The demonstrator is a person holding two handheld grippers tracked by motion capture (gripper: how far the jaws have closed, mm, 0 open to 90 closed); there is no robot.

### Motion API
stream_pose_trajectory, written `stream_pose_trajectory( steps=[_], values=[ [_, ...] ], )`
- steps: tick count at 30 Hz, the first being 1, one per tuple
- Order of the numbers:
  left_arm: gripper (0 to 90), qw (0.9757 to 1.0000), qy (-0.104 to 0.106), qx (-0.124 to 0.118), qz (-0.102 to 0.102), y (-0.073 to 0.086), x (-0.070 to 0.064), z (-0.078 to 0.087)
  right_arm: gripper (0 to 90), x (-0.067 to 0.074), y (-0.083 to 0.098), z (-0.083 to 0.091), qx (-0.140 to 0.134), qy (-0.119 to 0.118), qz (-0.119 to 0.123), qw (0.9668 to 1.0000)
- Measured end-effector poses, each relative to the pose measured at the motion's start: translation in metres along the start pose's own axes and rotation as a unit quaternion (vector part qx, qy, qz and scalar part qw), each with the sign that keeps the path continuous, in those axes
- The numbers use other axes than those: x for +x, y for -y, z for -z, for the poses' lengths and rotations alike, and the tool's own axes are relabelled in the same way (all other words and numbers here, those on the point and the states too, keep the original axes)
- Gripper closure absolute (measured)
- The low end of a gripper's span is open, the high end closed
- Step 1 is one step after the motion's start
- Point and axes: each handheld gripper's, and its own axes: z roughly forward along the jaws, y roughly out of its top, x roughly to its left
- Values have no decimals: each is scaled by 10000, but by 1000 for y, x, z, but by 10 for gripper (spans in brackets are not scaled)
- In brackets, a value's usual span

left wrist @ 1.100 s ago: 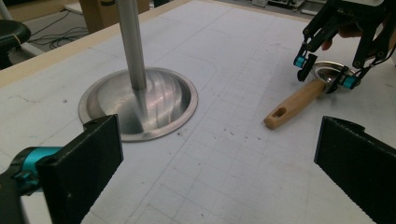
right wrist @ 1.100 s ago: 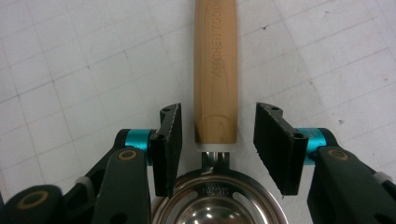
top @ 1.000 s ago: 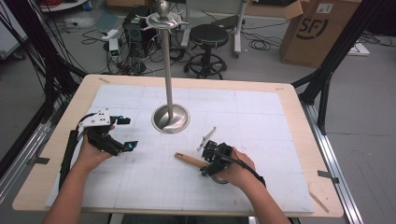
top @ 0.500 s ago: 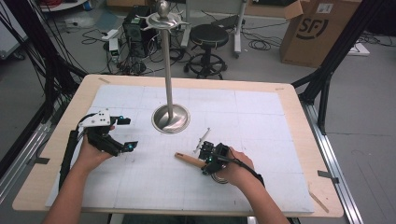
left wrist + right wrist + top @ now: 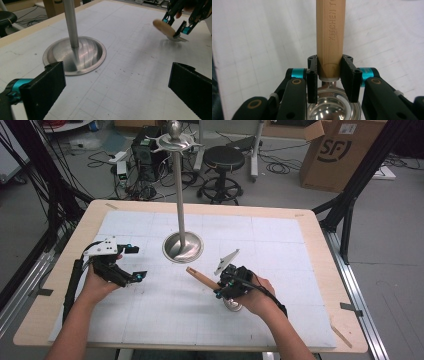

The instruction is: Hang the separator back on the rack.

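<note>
A utensil with a wooden handle (image 5: 199, 277) (image 5: 330, 35) and a shiny metal bowl (image 5: 233, 305) (image 5: 329, 111) is held just above the white mat. My right gripper (image 5: 220, 288) (image 5: 330, 75) is shut on the handle's lower end, just above the bowl. The handle points away toward the metal stand's round base (image 5: 183, 248) (image 5: 75, 56). My left gripper (image 5: 137, 262) (image 5: 117, 92) rests open at the mat's left side, nothing between its jaws, aimed at the stand. In the left gripper view, the right gripper (image 5: 178, 24) and the handle (image 5: 163, 27) appear at the far right.
The stand's tall pole (image 5: 179, 190) rises from the base to a hooked top (image 5: 175, 140). A white gridded mat (image 5: 280, 245) covers the wooden table (image 5: 320, 245). A stool, boxes and cables lie on the floor beyond the table.
The right hand has risen slightly, lifting the utensil off the mat. The left hand has stayed put.
</note>
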Motion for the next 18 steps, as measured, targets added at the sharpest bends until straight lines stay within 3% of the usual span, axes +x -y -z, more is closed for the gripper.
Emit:
stream_pose_trajectory(
  steps=[9, 18],
  values=[
    [17, 10000, 0, -7, 11, 0, -1, 0, 688, -10, -3, 28, -782, -34, -142, 9968],
    [17, 10000, -18, -54, 20, 0, 0, 2, 687, -19, -12, 45, -1245, -102, -124, 9921]
  ],
)
